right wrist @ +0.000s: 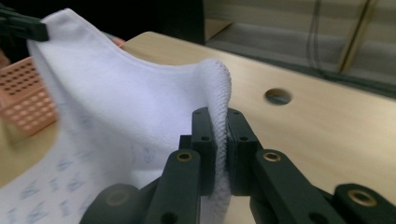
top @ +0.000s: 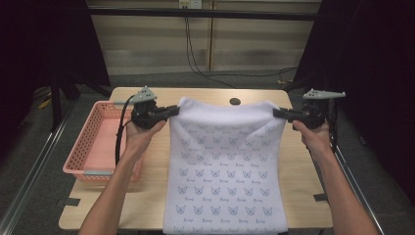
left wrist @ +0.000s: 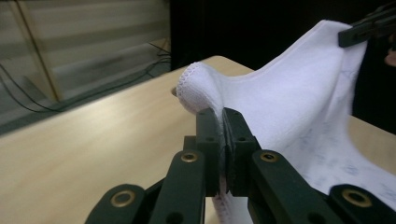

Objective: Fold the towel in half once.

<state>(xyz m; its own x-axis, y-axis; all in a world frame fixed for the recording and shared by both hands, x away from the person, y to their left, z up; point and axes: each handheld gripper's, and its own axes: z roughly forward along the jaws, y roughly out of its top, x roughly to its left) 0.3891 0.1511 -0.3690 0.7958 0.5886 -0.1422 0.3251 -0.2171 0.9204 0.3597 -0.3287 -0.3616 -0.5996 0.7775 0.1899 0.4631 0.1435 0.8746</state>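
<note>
Light wood worktop (top: pixel 147 205) under the tongs, round cable hole (top: pixel 235 101) near its far edge, between the two tongs; pale panelled wall (top: pixel 205 44) beyond the tongs, dark rail across its top; black cables (top: pixel 195 58) hang down the wall and trail over the grey floor (top: pixel 147 78); black curtains (top: pixel 372 73) outboard of both tongs; metal floor rail (top: pixel 29 176) left of the left tongs; lighting dim, even.

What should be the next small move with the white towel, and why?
Probably carry both far corners toward the person to fold the towel in half. The left claw and the right claw are each shut on a far corner, lifted off the table, while the near part lies flat.
</note>
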